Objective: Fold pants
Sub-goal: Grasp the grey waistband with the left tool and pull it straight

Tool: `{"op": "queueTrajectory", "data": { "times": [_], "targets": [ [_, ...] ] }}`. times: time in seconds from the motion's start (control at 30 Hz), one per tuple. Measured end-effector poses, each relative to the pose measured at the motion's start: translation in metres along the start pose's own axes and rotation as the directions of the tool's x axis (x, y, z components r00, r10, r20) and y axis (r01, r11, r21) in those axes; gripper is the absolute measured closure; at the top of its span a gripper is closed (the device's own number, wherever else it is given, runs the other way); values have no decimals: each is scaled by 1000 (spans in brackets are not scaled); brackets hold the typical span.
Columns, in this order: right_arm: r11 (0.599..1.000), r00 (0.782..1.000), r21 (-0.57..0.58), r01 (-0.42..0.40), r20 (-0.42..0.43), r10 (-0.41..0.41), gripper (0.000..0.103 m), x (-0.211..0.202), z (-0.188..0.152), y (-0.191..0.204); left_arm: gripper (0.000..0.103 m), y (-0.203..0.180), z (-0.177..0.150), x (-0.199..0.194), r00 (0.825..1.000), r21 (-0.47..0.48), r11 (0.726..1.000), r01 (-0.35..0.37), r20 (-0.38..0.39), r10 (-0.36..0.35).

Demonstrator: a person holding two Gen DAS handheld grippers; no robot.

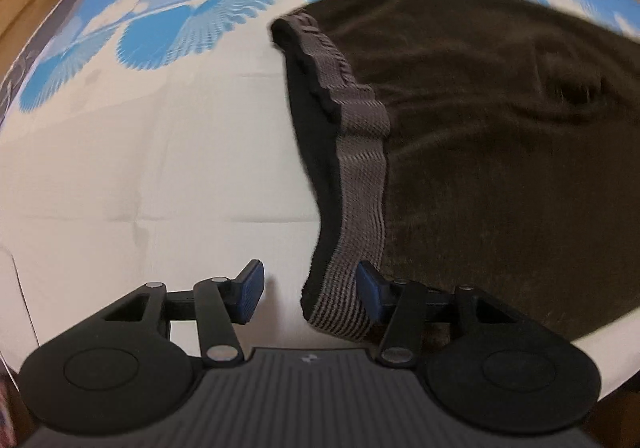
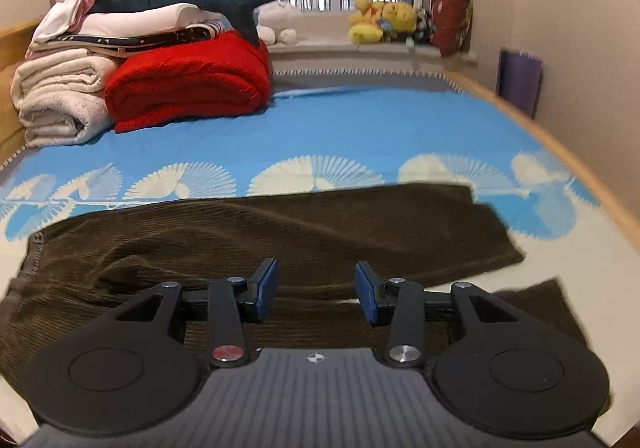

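Dark brown corduroy pants [image 1: 500, 152] lie flat on the bed, with a grey elastic waistband [image 1: 360, 176] along their left edge. My left gripper [image 1: 310, 294] is open, with the near corner of the waistband between its fingers. In the right wrist view the pants [image 2: 280, 232] stretch across the bed, legs pointing right. My right gripper [image 2: 316, 294] is open and empty, hovering low over the near leg.
The bedsheet [image 2: 340, 128] is blue and white with a fan pattern. Folded blankets, a red one [image 2: 188, 84] and white ones [image 2: 60, 96], are stacked at the far left under a plush shark. A wooden bed rail [image 2: 560, 144] runs along the right.
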State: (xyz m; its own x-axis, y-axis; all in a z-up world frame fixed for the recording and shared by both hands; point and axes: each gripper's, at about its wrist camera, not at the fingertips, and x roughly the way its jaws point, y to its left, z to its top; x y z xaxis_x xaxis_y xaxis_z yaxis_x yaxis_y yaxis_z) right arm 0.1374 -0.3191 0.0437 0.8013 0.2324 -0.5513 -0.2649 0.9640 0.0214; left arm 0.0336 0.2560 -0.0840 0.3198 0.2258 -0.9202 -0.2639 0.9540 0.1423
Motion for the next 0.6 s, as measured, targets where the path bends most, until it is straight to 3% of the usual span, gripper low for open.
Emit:
{"op": "queueTrajectory", "data": {
  "times": [0.1,0.17,0.2,0.27,0.3,0.5,0.57,0.6],
  "targets": [
    [1000,999,13,28,-20,-28,57,-1,-4,-11,47,-7,1,6,1000,41,999,11,-9,-10],
    [999,999,30,44,-28,-43,57,-2,-7,-19,55,-7,3,9,999,42,998,35,-21,-35],
    [998,998,33,51,-34,-50,57,-2,-9,-22,68,-6,3,10,998,32,998,59,-29,-58],
    [997,997,30,66,-40,-64,57,-4,-12,-26,77,-6,3,11,998,41,998,49,-29,-48],
    [997,997,29,72,-40,-71,57,-5,-14,-27,93,-8,2,9,999,54,998,35,-27,-33],
    [994,994,42,100,-50,-98,57,-6,-18,-32,99,5,0,-8,999,-20,999,33,-15,-33],
    [993,994,53,103,-53,-100,57,-5,-18,-32,103,5,-3,-5,998,7,1000,-27,-48,27],
    [993,994,60,101,-57,-98,57,-4,-18,-31,103,2,-5,-1,992,52,992,-114,-55,117]
  ]
}}
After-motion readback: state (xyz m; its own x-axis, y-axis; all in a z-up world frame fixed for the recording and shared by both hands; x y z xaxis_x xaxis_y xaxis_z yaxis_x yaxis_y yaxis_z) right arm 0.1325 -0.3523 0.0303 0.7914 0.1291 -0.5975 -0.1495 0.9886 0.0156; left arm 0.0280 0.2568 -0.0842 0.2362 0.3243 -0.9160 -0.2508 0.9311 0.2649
